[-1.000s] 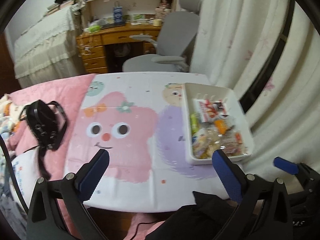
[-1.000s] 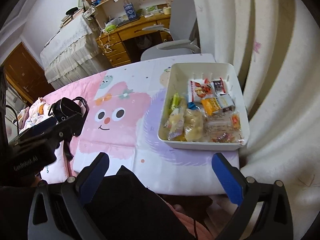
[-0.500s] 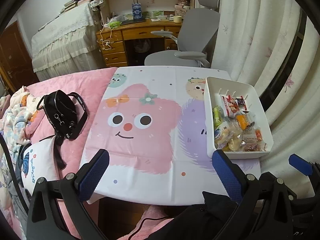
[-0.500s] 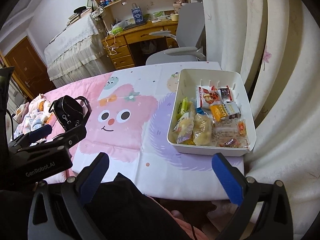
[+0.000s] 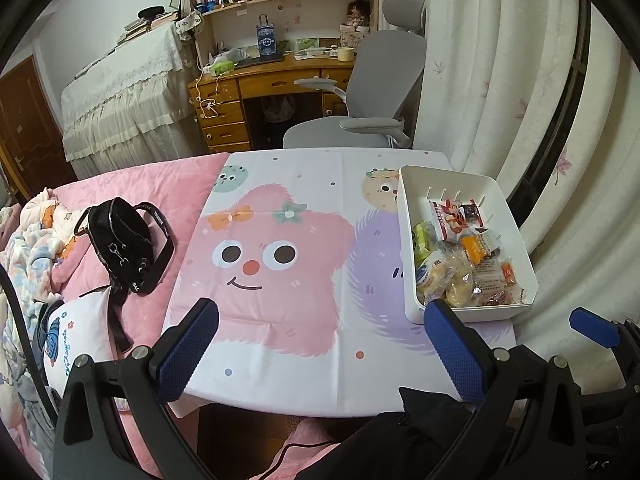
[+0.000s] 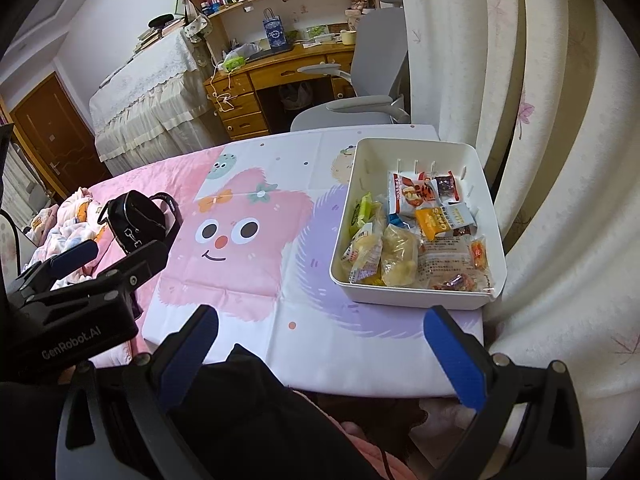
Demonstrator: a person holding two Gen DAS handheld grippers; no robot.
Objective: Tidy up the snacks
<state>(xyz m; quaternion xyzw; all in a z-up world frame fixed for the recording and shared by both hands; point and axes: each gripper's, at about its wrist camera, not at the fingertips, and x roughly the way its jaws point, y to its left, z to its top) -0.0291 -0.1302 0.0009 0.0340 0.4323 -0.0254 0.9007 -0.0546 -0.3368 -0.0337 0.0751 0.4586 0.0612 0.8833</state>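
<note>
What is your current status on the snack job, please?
Left gripper and right gripper open, empty, short of the table. Wrapped snacks piled in white plastic bin. Nothing in the way.

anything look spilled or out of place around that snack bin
Nothing has spilled: every snack sits inside the white bin, loosely heaped. The bin rests flat at the table's right edge. Both grippers are open and empty. Only the black handbag on the pink bedding isn't snack-related.
</note>
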